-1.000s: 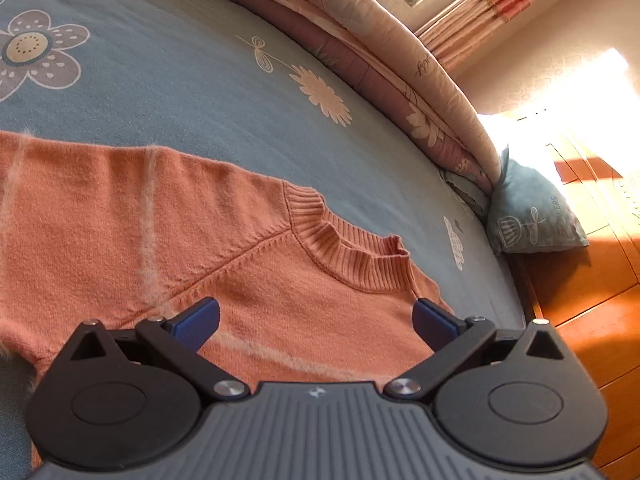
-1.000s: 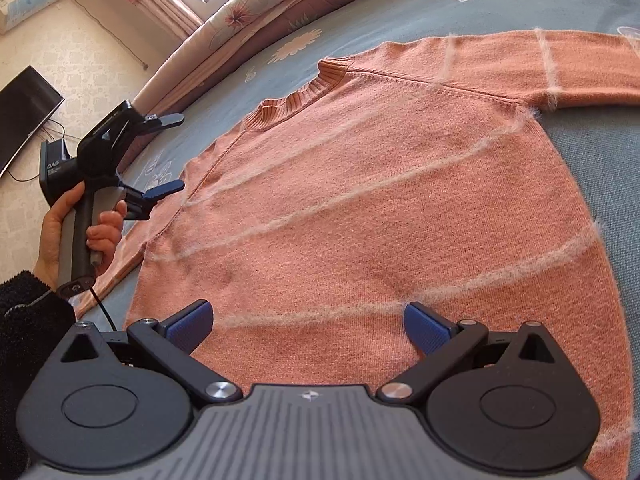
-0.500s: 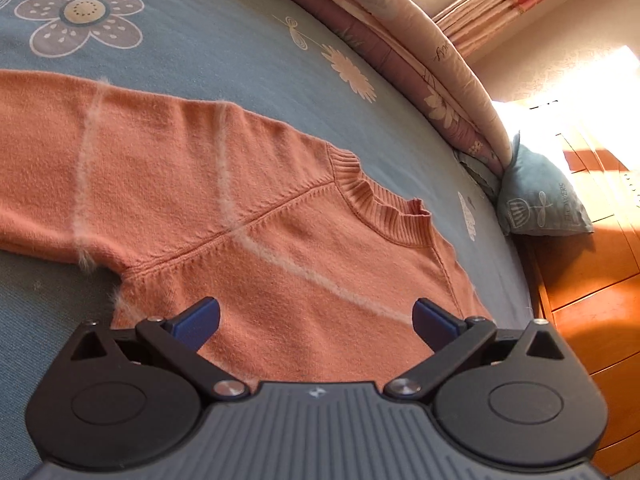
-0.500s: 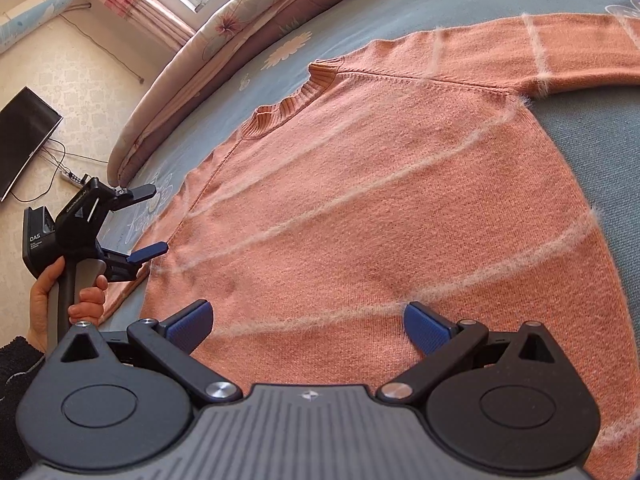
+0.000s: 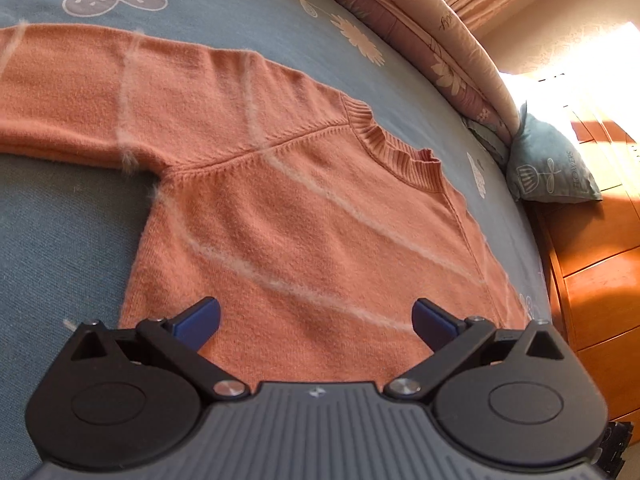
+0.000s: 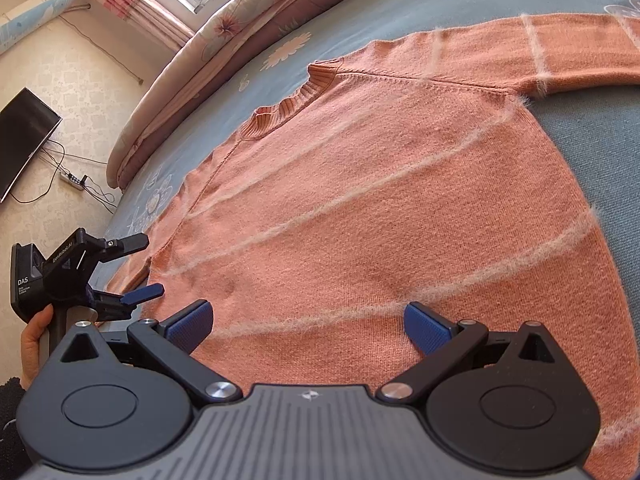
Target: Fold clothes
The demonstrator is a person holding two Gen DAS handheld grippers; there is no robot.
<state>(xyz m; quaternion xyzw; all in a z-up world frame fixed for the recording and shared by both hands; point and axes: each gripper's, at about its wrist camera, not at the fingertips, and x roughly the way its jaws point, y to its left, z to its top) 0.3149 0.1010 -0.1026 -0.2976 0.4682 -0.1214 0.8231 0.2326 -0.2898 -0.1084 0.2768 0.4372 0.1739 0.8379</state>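
Sweater (image 6: 360, 208), orange knit with thin pale fuzzy stripes, lies spread flat, front up, on the blue flowered bedsheet (image 6: 592, 152). In the right wrist view, at far left, a hand (image 6: 34, 336) grips the handle of the left gripper (image 6: 142, 268), which hangs just off the sweater's near-left edge with its two fingers spread wide and nothing between them. A black screen (image 6: 24, 136) leans by the wall beyond it, with a power strip (image 6: 72, 178) on the floor. Next comes the ribbed collar (image 6: 296, 96), then one sleeve (image 6: 540, 56) stretching out to the right over the sheet. The right gripper (image 6: 308, 324) sits low over the sweater's lower body, fingers wide apart, holding nothing. In the left wrist view the same sleeve runs off to the left, the collar sits mid-frame, and a blue-green pillow (image 5: 556, 160) rests at the right against a rolled quilt (image 5: 440, 40), beside a wooden cabinet (image 5: 600, 272)
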